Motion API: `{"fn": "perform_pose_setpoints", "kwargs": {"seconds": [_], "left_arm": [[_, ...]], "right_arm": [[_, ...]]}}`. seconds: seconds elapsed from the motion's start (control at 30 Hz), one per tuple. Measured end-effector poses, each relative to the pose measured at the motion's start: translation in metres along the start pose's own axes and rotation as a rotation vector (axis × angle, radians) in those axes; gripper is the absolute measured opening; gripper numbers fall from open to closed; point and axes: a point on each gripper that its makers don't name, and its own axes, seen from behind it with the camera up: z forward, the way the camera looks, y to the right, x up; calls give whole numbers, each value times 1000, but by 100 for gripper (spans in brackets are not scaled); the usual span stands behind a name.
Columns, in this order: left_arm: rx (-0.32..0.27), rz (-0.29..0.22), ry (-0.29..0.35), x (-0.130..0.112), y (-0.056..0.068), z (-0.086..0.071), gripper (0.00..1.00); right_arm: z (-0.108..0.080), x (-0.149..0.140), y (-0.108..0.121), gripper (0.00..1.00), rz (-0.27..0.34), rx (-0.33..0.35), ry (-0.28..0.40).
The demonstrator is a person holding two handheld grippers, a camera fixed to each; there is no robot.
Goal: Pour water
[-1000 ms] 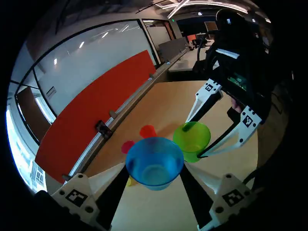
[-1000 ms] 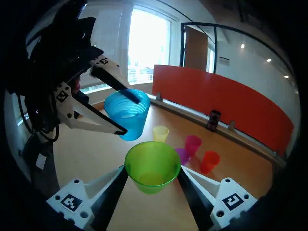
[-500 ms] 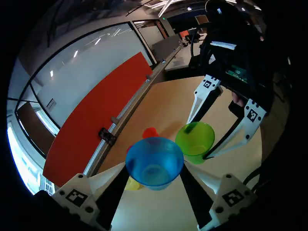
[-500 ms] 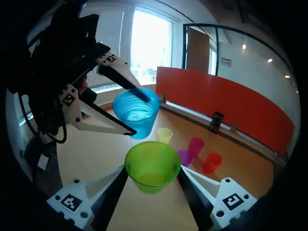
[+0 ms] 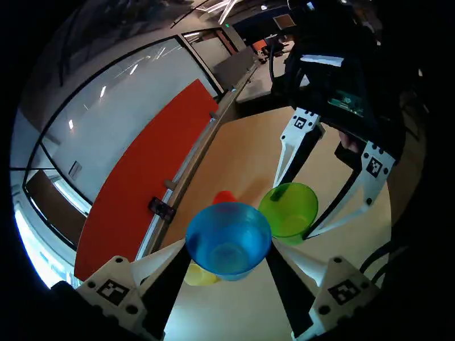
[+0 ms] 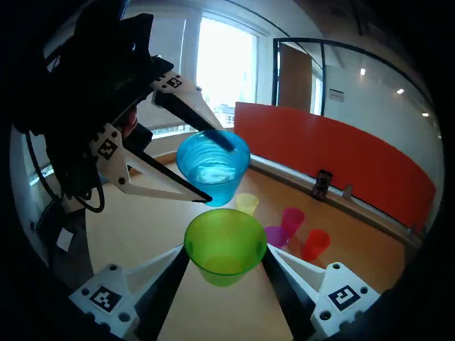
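Observation:
My left gripper [image 5: 228, 250] is shut on a blue cup [image 5: 228, 238] holding a little water. In the right gripper view the same blue cup [image 6: 213, 165] hangs tilted above and just behind the green cup [image 6: 226, 244], pinched by the left gripper [image 6: 213, 167]. My right gripper [image 6: 226, 256] is shut on the green cup, which has a little liquid at its bottom. In the left gripper view the green cup [image 5: 288, 209] sits right of the blue one, between the right gripper's fingers [image 5: 296, 207].
Small cups stand on the wooden table [image 6: 131, 227]: yellow [image 6: 247, 202], pink [image 6: 292, 219], purple [image 6: 276, 235] and orange [image 6: 315, 243]. An orange partition [image 6: 352, 159] with a small dark clamp [image 6: 323, 183] runs along the table's far edge. A hand [image 6: 129, 120] holds the left gripper.
The blue cup has risen and moved closer over the green cup, tilting a bit more. The green cup stays put in the right gripper.

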Motion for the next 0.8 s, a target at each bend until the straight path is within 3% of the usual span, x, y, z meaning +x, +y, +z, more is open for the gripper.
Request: {"fn": "perform_pose_setpoints", "kwargs": {"seconds": [0.8], "left_arm": [[37,113,20,11,-5,-8,85]], "right_arm": [[-5,4,1,91,-23,14,15]]}}
